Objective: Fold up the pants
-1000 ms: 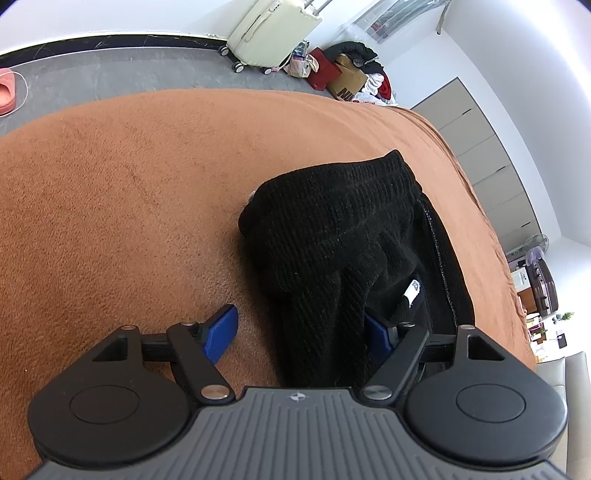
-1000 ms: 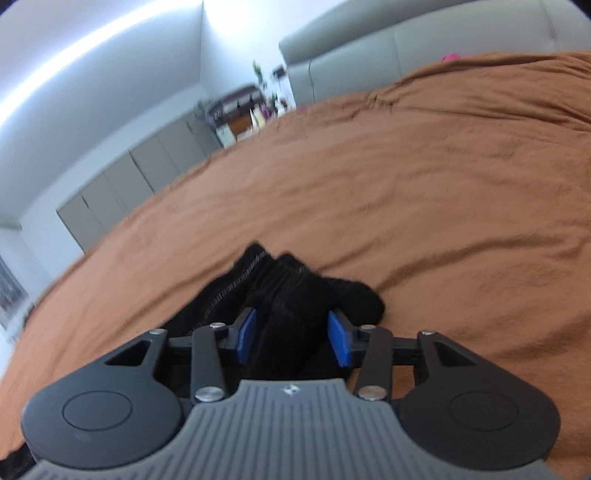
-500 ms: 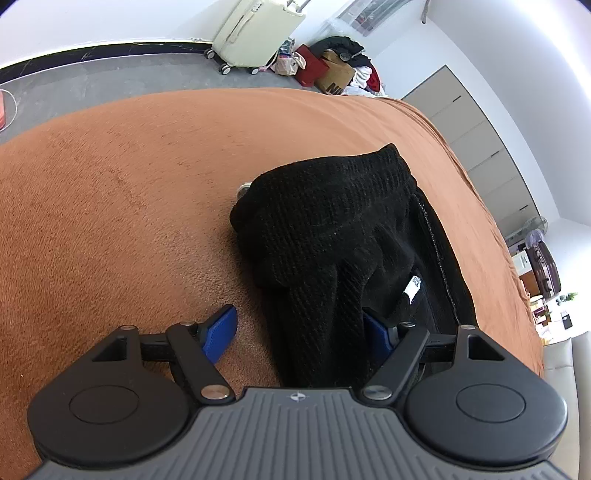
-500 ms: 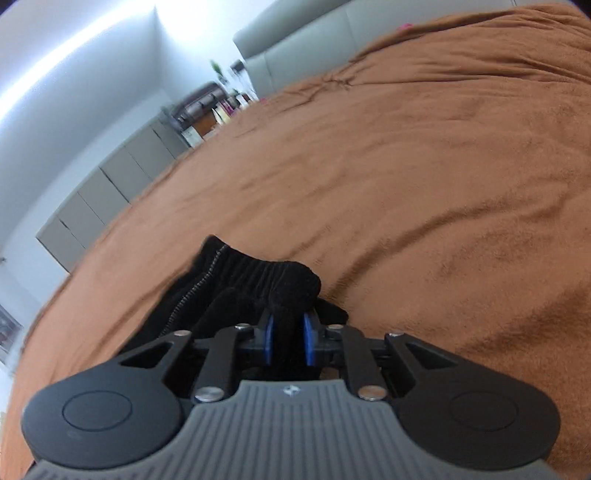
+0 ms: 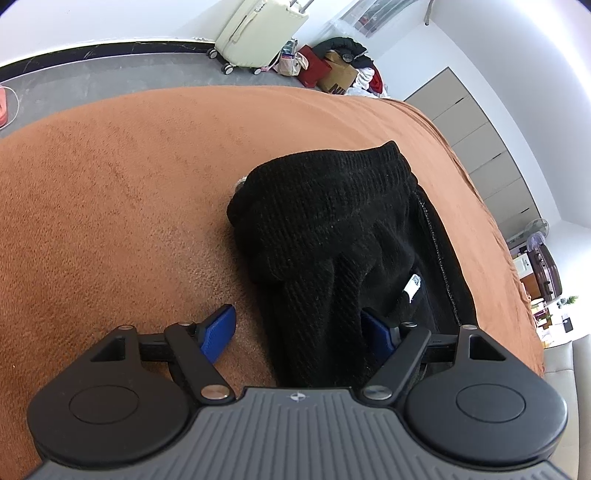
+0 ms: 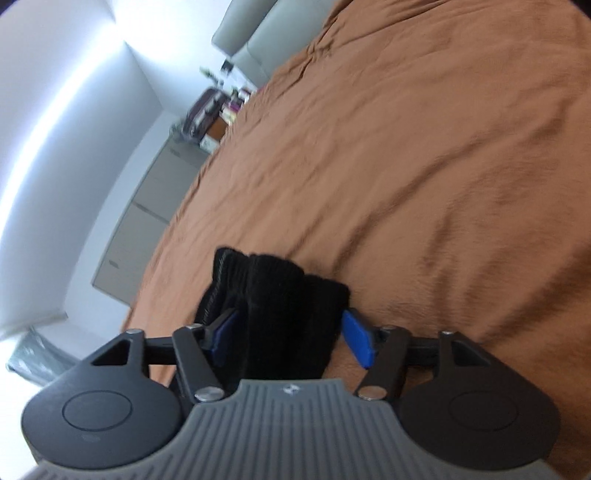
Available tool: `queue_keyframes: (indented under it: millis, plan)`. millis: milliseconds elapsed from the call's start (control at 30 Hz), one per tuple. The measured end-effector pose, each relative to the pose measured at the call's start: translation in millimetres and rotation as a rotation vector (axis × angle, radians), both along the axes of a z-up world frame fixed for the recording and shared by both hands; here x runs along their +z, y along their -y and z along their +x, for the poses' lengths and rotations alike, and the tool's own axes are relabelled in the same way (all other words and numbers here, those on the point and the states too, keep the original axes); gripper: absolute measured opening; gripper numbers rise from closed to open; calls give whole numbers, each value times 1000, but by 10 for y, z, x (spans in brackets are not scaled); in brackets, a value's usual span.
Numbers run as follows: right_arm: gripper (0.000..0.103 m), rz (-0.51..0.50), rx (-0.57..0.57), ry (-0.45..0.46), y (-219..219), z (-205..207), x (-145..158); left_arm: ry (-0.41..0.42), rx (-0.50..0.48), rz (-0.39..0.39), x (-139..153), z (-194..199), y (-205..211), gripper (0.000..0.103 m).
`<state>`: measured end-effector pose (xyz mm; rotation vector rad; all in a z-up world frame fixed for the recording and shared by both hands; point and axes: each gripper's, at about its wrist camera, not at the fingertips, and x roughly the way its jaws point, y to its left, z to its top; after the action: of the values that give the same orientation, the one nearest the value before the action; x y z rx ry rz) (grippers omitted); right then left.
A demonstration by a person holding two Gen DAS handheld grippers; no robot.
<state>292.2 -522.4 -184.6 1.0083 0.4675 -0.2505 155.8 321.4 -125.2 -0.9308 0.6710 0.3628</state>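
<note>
- The black ribbed knit pants (image 5: pixel 332 229) lie bunched in a thick bundle on the rust-brown blanket-covered bed (image 5: pixel 110 192), well in from its edges.
- Right gripper (image 6: pixel 291 336): its blue-padded fingers (image 6: pixel 356 341) have just been spreading, and a fold of the black cloth stands between them. The right-hand pad is clear of the fabric; the left one sits close against it, but I see no squeeze, so I call this a release.
- Left gripper (image 5: pixel 299 328): the fingers are spread wide. One blue pad (image 5: pixel 218 332) rests over bare blanket; the other is tucked beside the pants near the small white garment label (image 5: pixel 413 286). Nothing is pinched.
- My read: a fold has just been laid down and let go. The bundle looks lumpy, so the task seems well along but not tidy.
- To do this step well, draw the right gripper straight back along its own line so the pads do not drag the top layer open.
- Keep the left gripper low and still beside the bundle as a stop against sliding on the plush blanket.
- The knit is thick and springy; it may relax and unroll, so a flat press on top would help.
- The cream hard-shell suitcase (image 5: pixel 258 33) and the bags on the floor are far off.
</note>
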Motion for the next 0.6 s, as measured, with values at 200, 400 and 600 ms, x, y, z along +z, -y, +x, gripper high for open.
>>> queue_keyframes:
  millis: [200, 400, 600]
  plan:
    - [56, 9, 17, -92, 8, 243, 35, -5, 5, 3, 9, 12, -4, 89]
    - [26, 97, 9, -17, 54, 130, 39, -5, 4, 1, 1, 15, -1, 89]
    - [24, -189, 1, -16, -336, 123, 458, 1, -6, -15, 1, -3, -65, 88]
